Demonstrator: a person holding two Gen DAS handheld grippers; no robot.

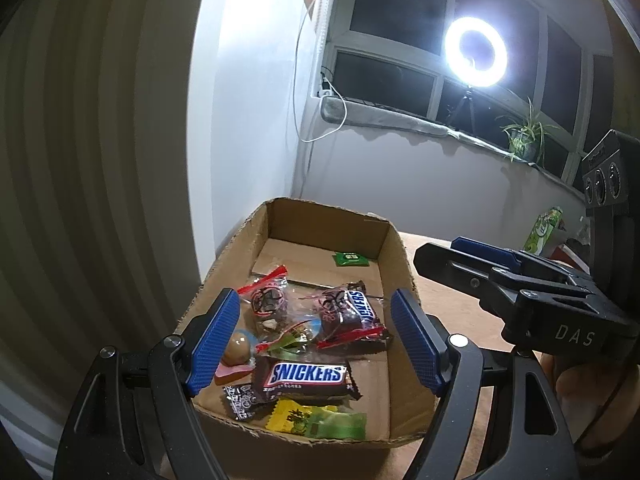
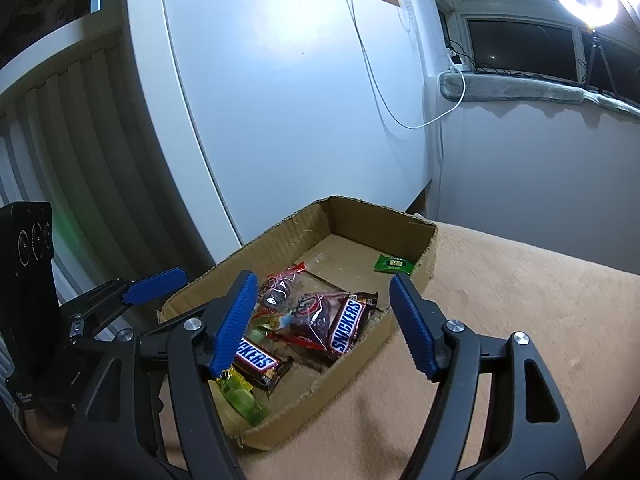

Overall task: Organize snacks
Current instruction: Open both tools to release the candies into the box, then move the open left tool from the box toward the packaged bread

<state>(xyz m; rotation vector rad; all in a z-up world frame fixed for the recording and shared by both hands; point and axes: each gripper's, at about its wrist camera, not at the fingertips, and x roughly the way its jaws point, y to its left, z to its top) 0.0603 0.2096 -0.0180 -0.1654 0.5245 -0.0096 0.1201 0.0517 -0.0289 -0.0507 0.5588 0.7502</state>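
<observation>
Snickers bars (image 1: 307, 376): two, boxed.

Each gripper is a black plastic frame of triangular cut-out arms joined by round silver screws, its two fingers (image 1: 214, 344) faced with ribbed blue pads. The right gripper (image 1: 472, 258) bears white letters "DAS" on its body and carries a black block with three round lenses, as does the left gripper (image 2: 156, 282).

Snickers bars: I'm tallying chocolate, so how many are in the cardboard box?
2. One Snickers bar lies near the box's front edge; the other sits behind it, toward the right wall. More may hide under wrappers.
</observation>
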